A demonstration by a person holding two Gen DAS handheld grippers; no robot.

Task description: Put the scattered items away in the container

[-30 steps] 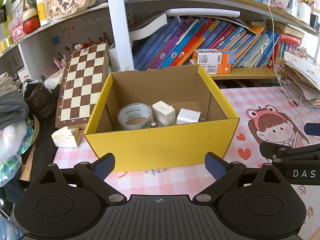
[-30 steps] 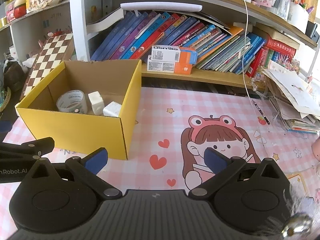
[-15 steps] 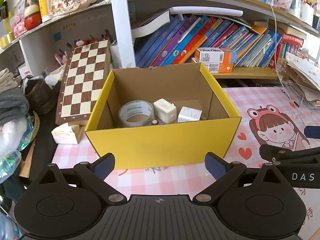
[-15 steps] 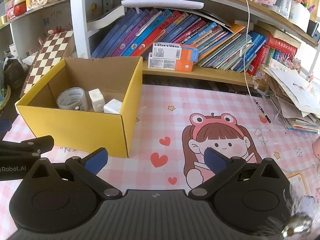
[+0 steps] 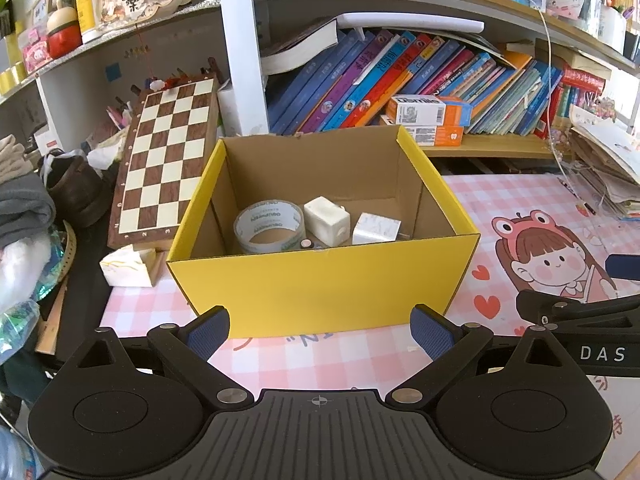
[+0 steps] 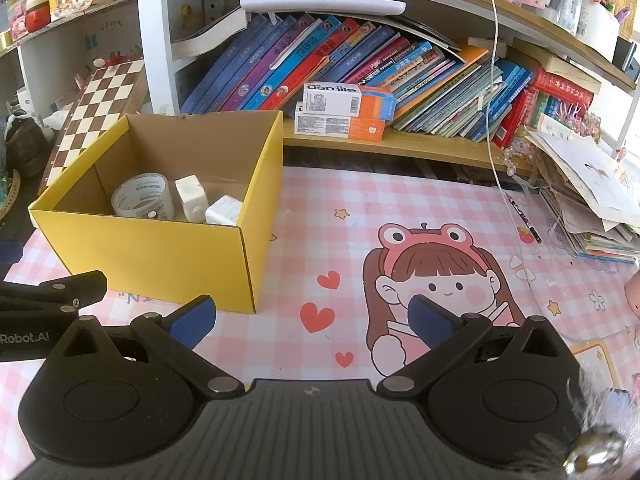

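Observation:
A yellow cardboard box [image 5: 320, 292] stands open on the pink checked mat; it also shows in the right wrist view [image 6: 160, 256]. Inside lie a roll of clear tape [image 5: 270, 230], a white block [image 5: 326, 220] and a white charger cube [image 5: 376, 229]; the right wrist view shows the tape [image 6: 142, 196], block [image 6: 192, 196] and cube [image 6: 224, 210] too. My left gripper [image 5: 320, 332] is open and empty, just in front of the box. My right gripper [image 6: 312, 320] is open and empty, over the mat to the box's right.
A chessboard [image 5: 166, 160] leans left of the box, with a small white box [image 5: 124, 266] below it. Bookshelves with books [image 6: 340, 64] and orange toothpaste boxes [image 6: 344, 110] stand behind. A paper stack [image 6: 584, 196] and a pen [image 6: 522, 216] lie at right.
Both grippers have drawn back slightly and risen, so the box sits a little lower and smaller in view. Both stay open and empty.

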